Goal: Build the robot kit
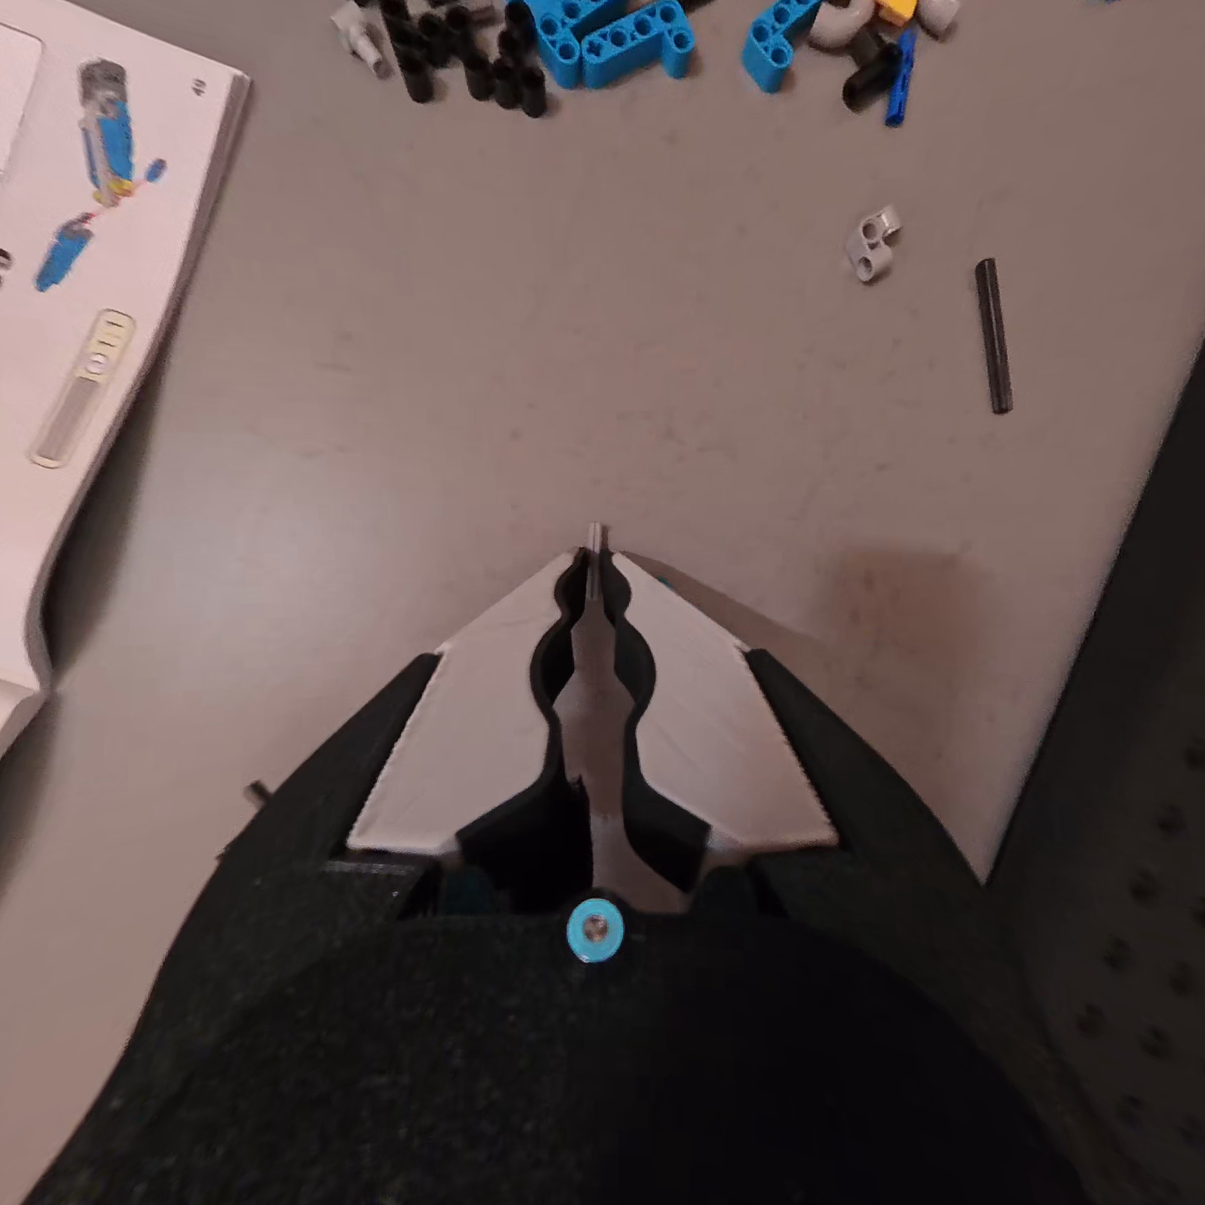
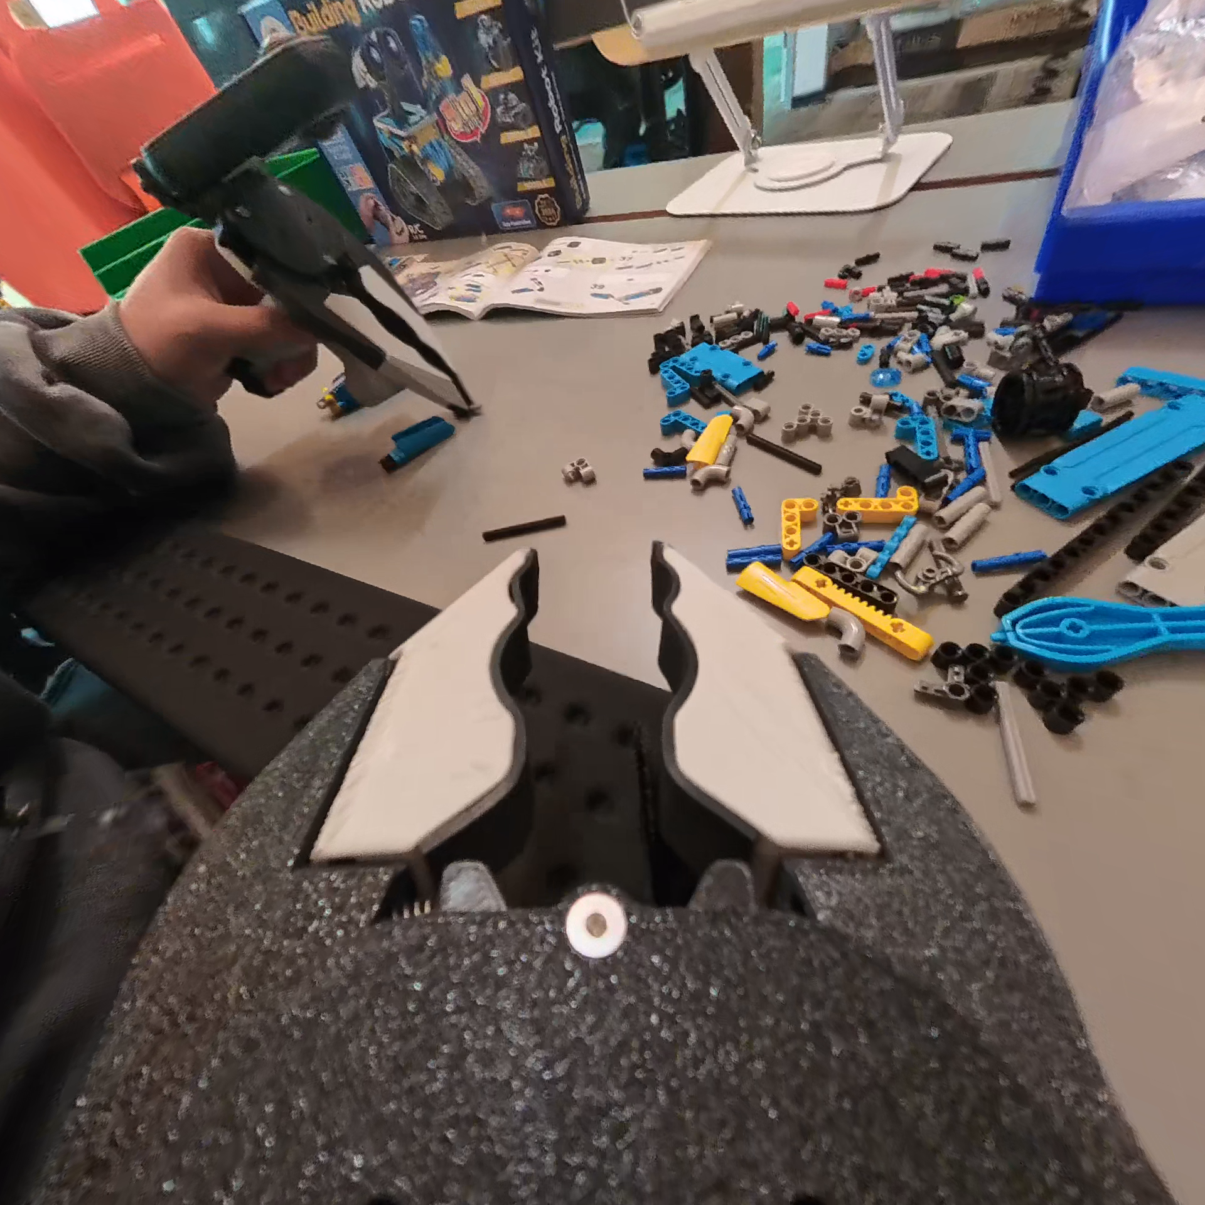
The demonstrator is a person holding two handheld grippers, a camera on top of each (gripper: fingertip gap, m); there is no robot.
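My left gripper (image 1: 595,559) is shut on a small grey pin (image 1: 595,544) that sticks out past its fingertips, just above the grey table. It also shows in the right wrist view (image 2: 466,409), held by a hand, tips down at the table near a blue assembled piece (image 2: 417,442). My right gripper (image 2: 595,554) is open and empty, above the table's near edge. A black axle (image 2: 523,527) lies just beyond its tips; the same axle shows in the left wrist view (image 1: 994,336), next to a small grey connector (image 1: 874,251).
An open instruction booklet (image 1: 98,274) lies at the left. A heap of blue, black, yellow and grey building parts (image 2: 913,456) covers the right of the table. A blue bin (image 2: 1134,182), a printed box (image 2: 456,117) and a white stand (image 2: 808,169) are behind. A black perforated chair back (image 2: 215,626) is near. The tips of one gripper are about 25 centimeters away from the tips of the other. The left tips stand about 12 centimeters off the small grey connector (image 1: 874,251).
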